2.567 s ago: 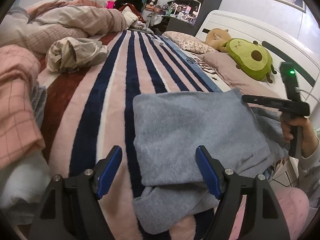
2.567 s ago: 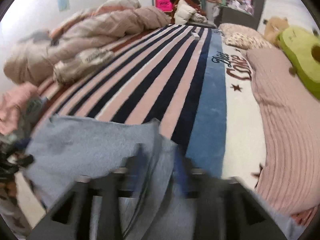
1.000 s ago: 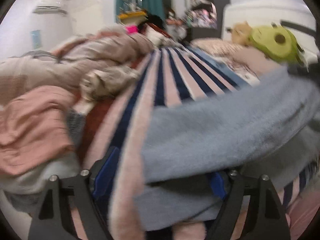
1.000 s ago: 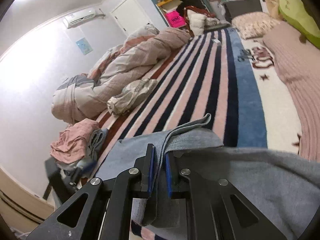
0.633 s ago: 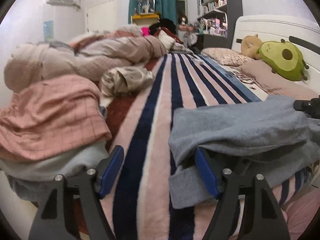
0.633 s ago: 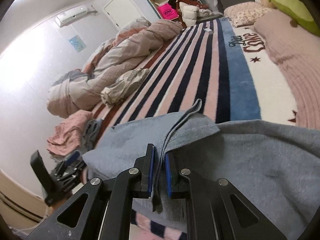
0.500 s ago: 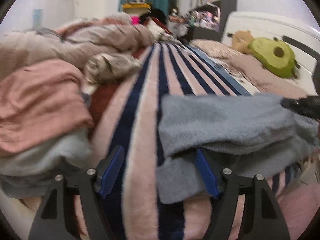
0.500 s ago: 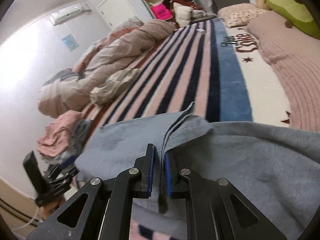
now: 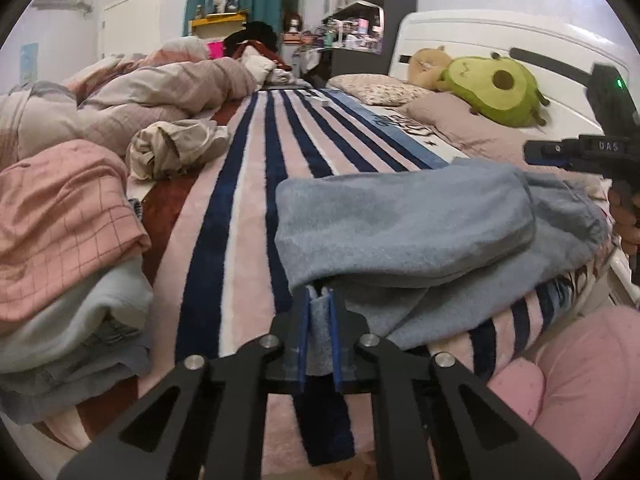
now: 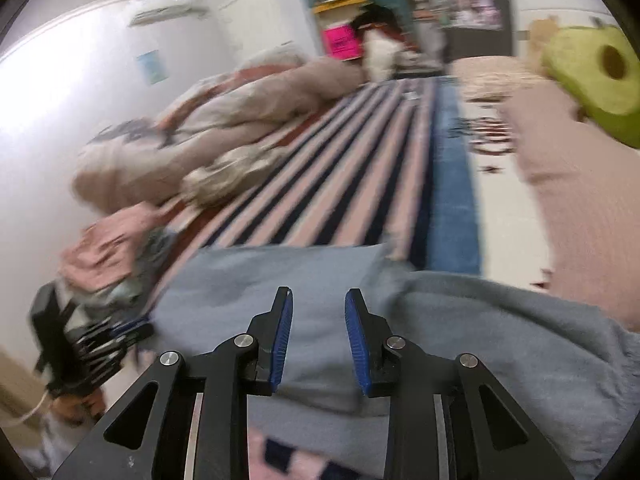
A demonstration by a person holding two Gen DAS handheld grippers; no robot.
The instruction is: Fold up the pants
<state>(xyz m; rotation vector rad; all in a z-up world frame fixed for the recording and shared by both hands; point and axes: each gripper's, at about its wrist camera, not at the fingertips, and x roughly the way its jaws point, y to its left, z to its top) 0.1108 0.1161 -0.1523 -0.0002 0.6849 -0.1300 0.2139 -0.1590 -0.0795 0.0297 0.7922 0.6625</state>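
Nearest, the left gripper (image 9: 319,300) is clamped on a lower edge of the grey pants (image 9: 400,220), its blue pads half hidden under the folded upper layer. The right gripper (image 10: 318,334) hovers with jaws apart over the pants, gripping nothing; that view is motion-blurred. The pants lie on the striped blanket (image 9: 256,184)'s near end. Farther right, an avocado plush (image 9: 494,90).
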